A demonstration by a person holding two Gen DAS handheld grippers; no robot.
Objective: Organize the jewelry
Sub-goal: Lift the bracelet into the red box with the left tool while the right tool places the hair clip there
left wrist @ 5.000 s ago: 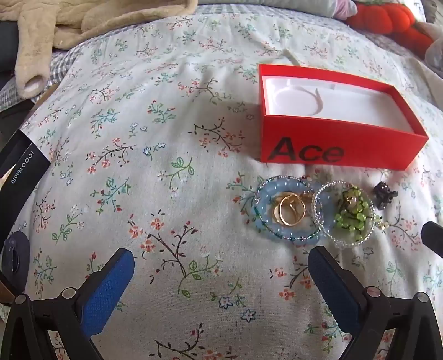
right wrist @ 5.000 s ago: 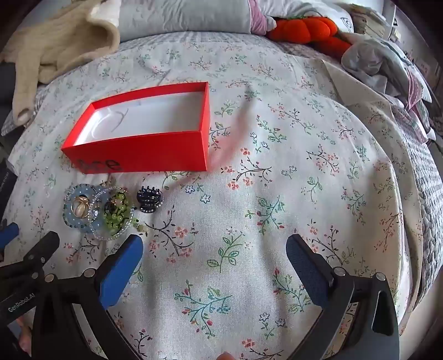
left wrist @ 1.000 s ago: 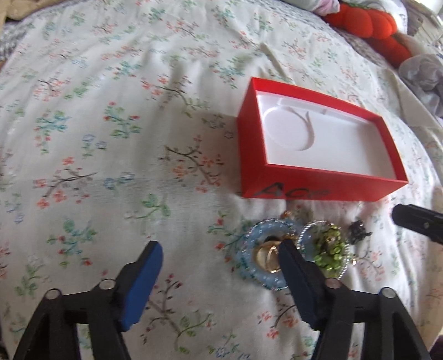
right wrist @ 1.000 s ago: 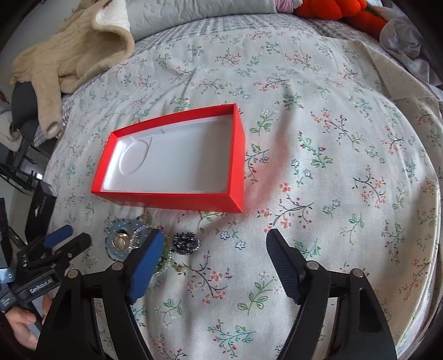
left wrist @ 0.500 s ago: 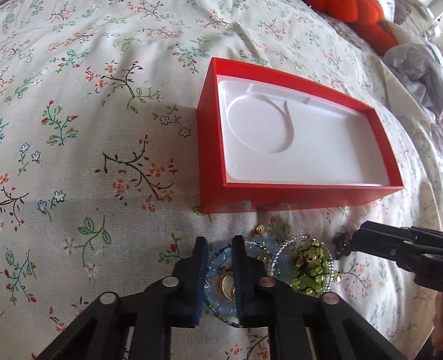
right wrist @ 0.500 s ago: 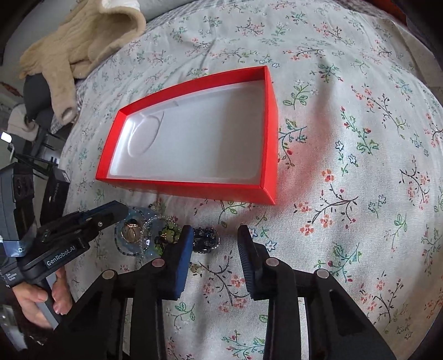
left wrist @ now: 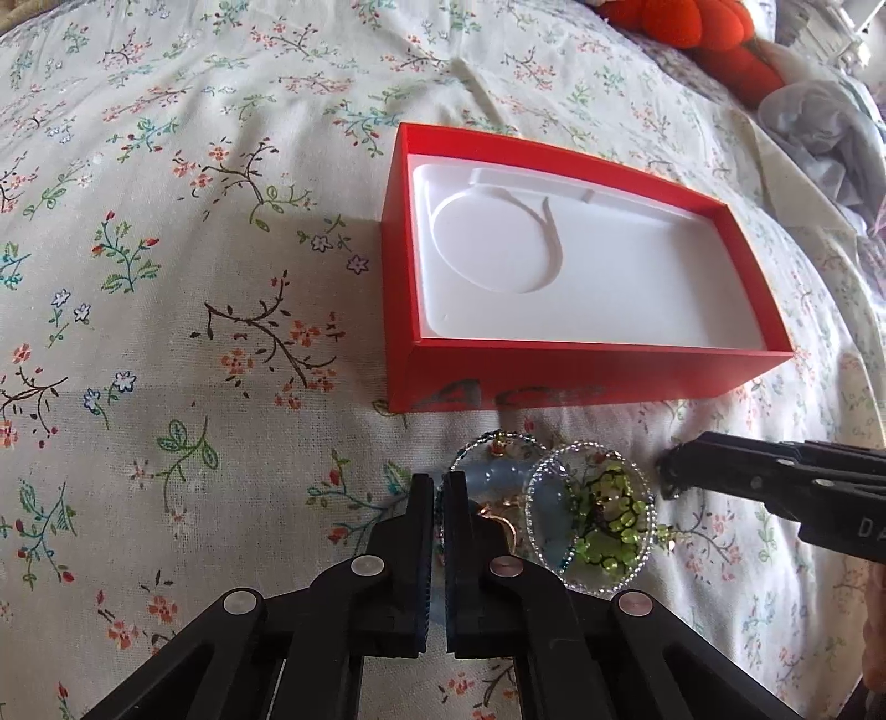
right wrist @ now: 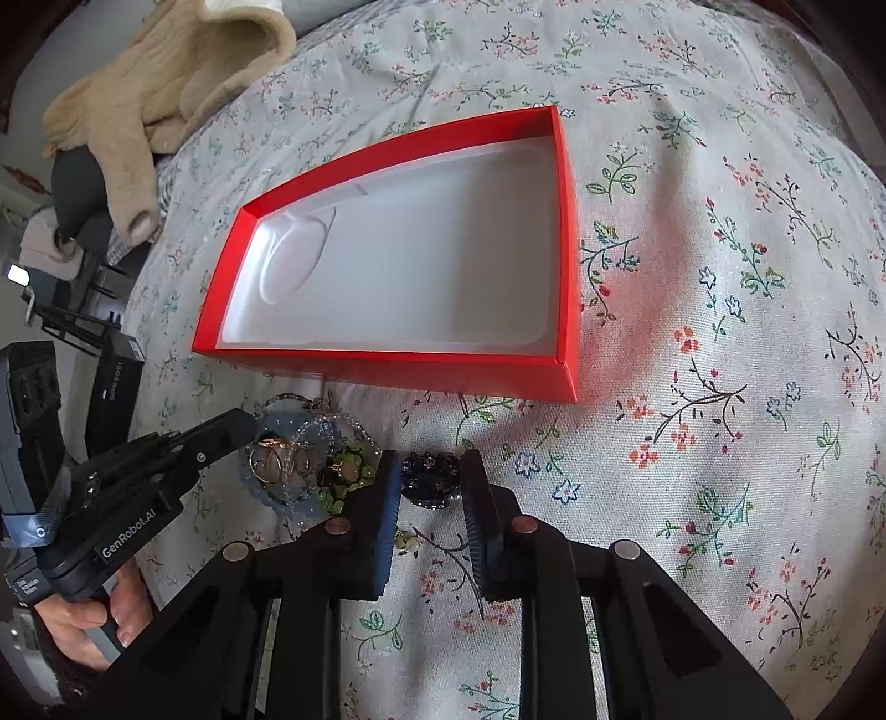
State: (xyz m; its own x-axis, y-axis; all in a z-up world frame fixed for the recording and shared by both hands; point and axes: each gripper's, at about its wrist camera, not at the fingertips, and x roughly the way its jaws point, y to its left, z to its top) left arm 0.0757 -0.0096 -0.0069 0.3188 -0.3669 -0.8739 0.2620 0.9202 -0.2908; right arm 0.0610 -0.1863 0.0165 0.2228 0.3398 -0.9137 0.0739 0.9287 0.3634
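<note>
A red box [left wrist: 554, 382] with a white insert lies open on the floral bedspread; it also shows in the right wrist view [right wrist: 387, 365]. In front of it lie a blue beaded pouch [left wrist: 498, 479] holding gold rings [right wrist: 271, 451], a clear beaded pouch [left wrist: 587, 520] with green beads, and a dark hair claw [right wrist: 429, 476]. My left gripper [left wrist: 438, 487] is shut on the blue pouch's left edge. My right gripper [right wrist: 429, 482] has its jaws on either side of the dark claw, touching or nearly so.
A beige garment [right wrist: 166, 72] lies at the bed's far left corner. An orange plush [left wrist: 692, 27] and grey cloth [left wrist: 819, 138] lie at the far right. Black gear [right wrist: 33, 415] stands off the bed's left side.
Both grippers have come down onto the jewelry and narrowed. The left one has shut on the blue pouch's edge; the right one has closed in around the dark claw.
</note>
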